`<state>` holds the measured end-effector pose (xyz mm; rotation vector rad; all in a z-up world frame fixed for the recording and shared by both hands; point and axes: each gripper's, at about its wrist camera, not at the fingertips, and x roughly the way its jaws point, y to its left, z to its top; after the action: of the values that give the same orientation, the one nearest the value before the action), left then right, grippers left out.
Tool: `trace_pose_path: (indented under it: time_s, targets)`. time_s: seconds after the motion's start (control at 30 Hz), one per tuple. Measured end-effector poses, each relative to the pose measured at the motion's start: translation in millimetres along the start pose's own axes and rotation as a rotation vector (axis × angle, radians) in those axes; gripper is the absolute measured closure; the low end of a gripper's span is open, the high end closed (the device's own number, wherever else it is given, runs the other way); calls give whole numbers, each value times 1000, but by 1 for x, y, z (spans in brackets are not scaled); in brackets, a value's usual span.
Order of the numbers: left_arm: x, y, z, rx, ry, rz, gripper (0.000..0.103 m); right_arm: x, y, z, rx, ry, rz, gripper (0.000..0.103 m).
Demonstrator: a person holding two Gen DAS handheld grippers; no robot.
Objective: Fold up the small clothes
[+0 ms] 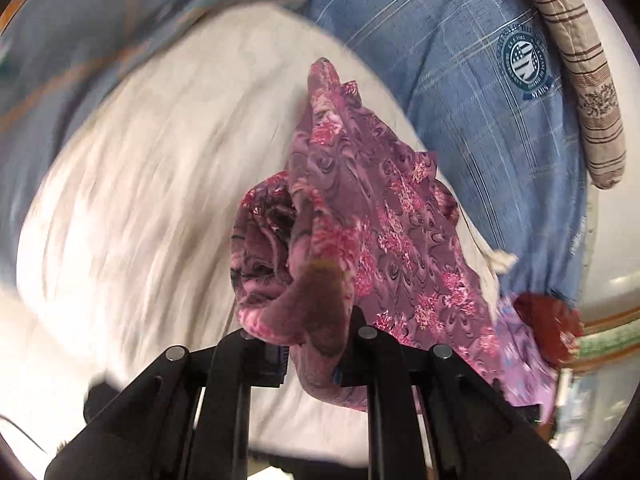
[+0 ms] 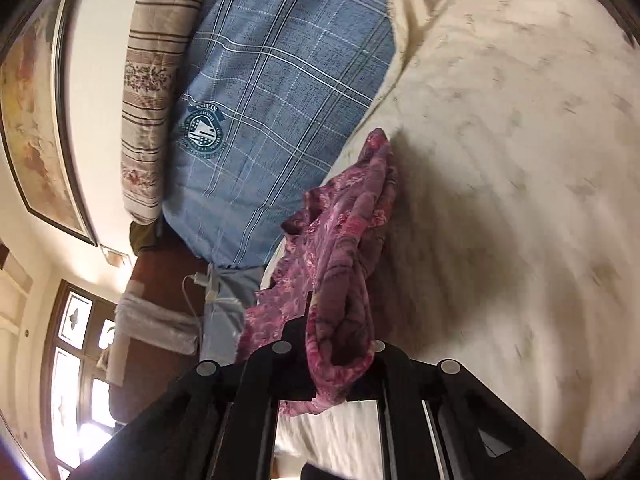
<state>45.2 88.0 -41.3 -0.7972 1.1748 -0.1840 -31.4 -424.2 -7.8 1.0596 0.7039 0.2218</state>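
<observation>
One floral garment [image 1: 360, 216], purple-pink, hangs between two grippers above the cream bedcover [image 1: 140, 184]. Left gripper [image 1: 312, 356] is clamped on a bunched edge; right gripper [image 2: 340, 368] is likewise closed on a bunched edge. The cloth's long axis runs forward, away from each set of fingers — neither hand is clearly nearer. Count: one garment, two grippers, one blue plaid pillow [image 2: 272, 92], one striped bolster [image 2: 152, 92]. Next move likely lays it flat — a judgement.

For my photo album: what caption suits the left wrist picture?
Left gripper pinching a purple floral cloth above a white bedsheet, beside a blue plaid pillow.
</observation>
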Motion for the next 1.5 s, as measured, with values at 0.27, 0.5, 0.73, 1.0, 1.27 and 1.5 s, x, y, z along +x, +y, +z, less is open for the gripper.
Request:
trace_pose_path:
  time_s: [0.27, 0.5, 0.73, 1.0, 1.27, 1.5]
  targets:
    - [22, 60, -23, -147, 157, -27, 86, -33, -74, -57, 74, 98, -252, 85]
    - [-37, 35, -35, 258, 123, 50, 68, -65, -41, -40, -56, -26, -368, 66]
    - [-48, -12, 19, 437, -42, 143, 41, -40, 4, 6, -185, -66, -318, 39]
    - [45, -14, 114, 185, 95, 134, 41, 60, 9, 50, -251, -40, -460, 39]
    - [39, -33, 94, 267, 1, 143, 98, 90, 16, 49, -384, 19, -510, 94]
    - [-9, -72, 97, 344, -146, 86, 98, 56, 69, 43, -503, -92, -449, 96]
